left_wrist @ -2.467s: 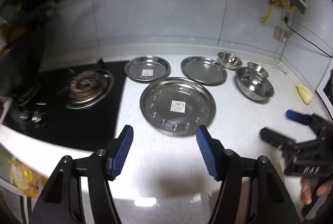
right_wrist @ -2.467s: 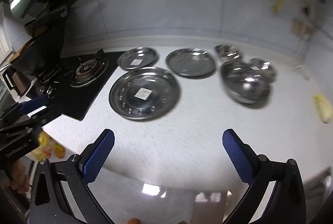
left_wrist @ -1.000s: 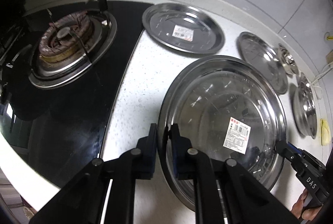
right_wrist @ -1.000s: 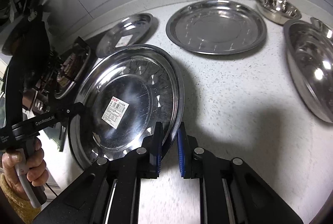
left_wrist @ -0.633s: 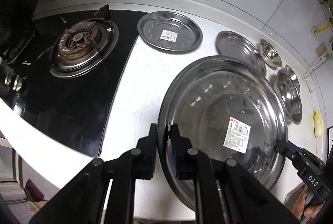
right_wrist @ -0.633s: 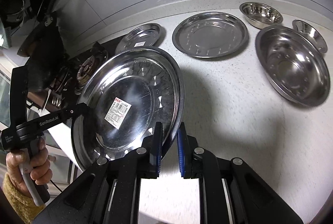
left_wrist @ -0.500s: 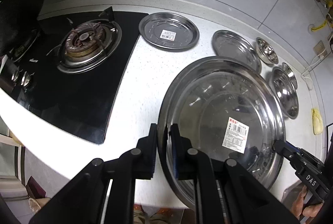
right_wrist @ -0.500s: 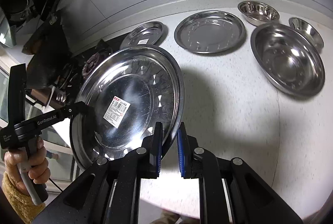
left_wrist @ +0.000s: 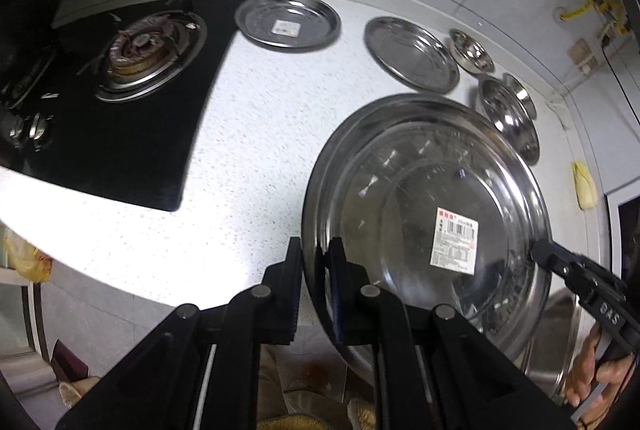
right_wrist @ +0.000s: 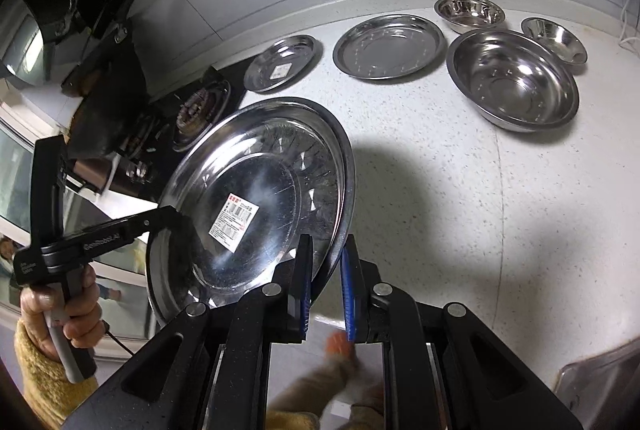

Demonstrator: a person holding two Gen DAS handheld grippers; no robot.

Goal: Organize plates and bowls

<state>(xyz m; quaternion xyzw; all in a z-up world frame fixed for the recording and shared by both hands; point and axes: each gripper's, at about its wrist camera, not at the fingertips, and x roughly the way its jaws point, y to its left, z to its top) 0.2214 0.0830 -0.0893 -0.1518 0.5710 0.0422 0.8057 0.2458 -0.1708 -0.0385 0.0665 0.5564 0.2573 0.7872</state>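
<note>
A large steel plate [left_wrist: 424,206] [right_wrist: 256,198] with a barcode sticker hangs tilted in the air above the counter's front edge. My left gripper [left_wrist: 316,262] is shut on its left rim and my right gripper [right_wrist: 326,270] is shut on the opposite rim. In the left wrist view the right gripper [left_wrist: 538,253] bites the plate's far side; in the right wrist view the left gripper [right_wrist: 168,216] does the same. On the counter lie a small stickered plate [left_wrist: 287,26] [right_wrist: 283,63], a medium plate [left_wrist: 412,54] [right_wrist: 390,46], a large bowl [right_wrist: 512,80] [left_wrist: 508,118] and two small bowls [right_wrist: 469,13] [right_wrist: 554,40].
A black gas hob [left_wrist: 120,102] with a burner [left_wrist: 148,54] takes the counter's left part. A yellow cloth [left_wrist: 583,185] lies at the right, a sink corner [right_wrist: 600,390] sits low right. A hand in a yellow sleeve [right_wrist: 60,314] holds the left gripper's handle.
Both grippers, still shut on the large plate's rims, have lifted it off the counter and drawn it back toward the front edge; the counter and other dishes look farther away.
</note>
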